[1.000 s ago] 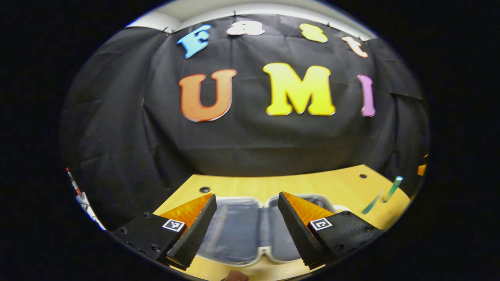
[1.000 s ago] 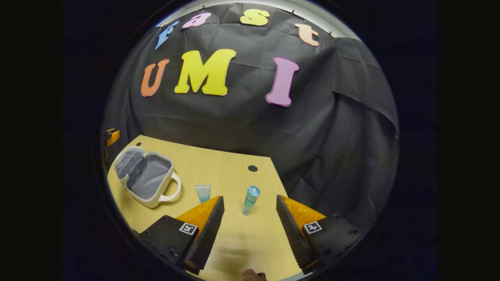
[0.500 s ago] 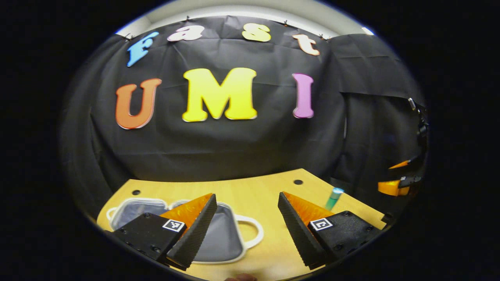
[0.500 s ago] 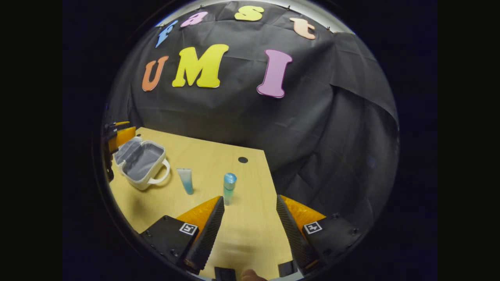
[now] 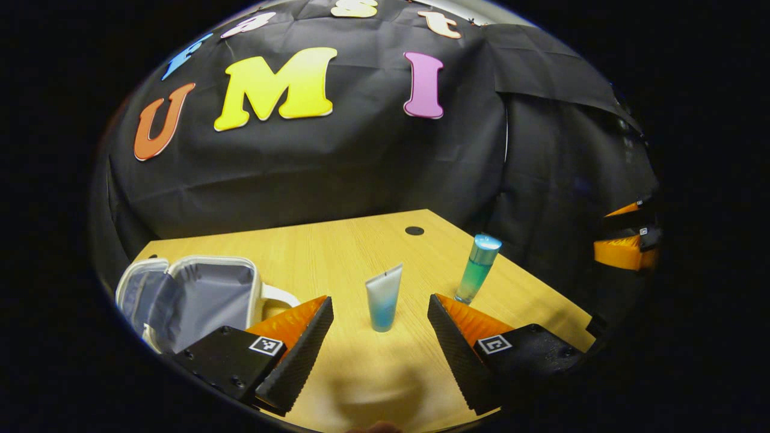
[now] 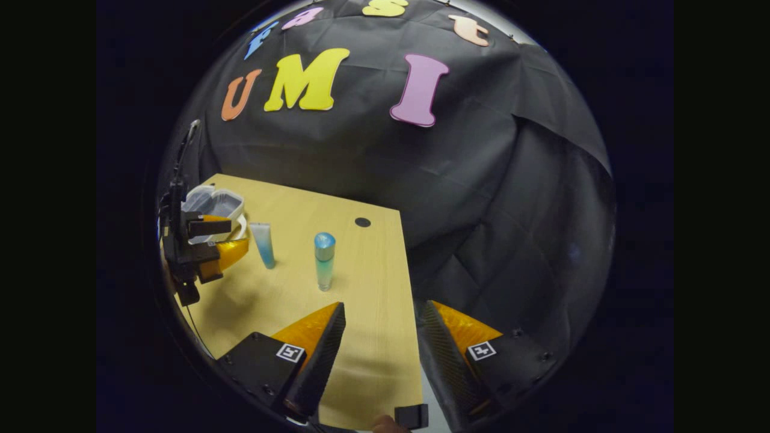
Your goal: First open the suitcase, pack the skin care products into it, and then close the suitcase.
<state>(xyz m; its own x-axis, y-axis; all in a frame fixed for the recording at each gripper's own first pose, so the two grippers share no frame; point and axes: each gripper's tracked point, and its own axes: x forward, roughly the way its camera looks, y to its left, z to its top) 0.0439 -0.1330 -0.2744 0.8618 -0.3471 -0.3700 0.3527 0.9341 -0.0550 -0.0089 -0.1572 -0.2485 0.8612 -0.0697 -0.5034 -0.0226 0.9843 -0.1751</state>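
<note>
The small white suitcase (image 5: 192, 294) lies open on the wooden table (image 5: 337, 252), grey lining up, left of my left gripper (image 5: 380, 352). That gripper is open, and a squeeze tube (image 5: 382, 297) stands cap-down just beyond its fingers. A taller blue-green bottle (image 5: 475, 269) stands upright to the right of the tube. In the right gripper view, my right gripper (image 6: 379, 355) is open near the table's right edge, with the bottle (image 6: 323, 260) ahead on the left, then the tube (image 6: 263, 243), the left gripper (image 6: 207, 246) and the suitcase (image 6: 215, 203).
The table's right edge (image 6: 409, 300) runs just beside my right gripper, with black cloth hanging behind and beyond it. A round cable hole (image 5: 414, 230) sits near the table's far edge. The right gripper (image 5: 625, 240) hangs off the table's right side in the left gripper view.
My left gripper has swung right from over the suitcase to face the tube. My right gripper has drawn back and to the right, away from the bottle, toward the table's edge.
</note>
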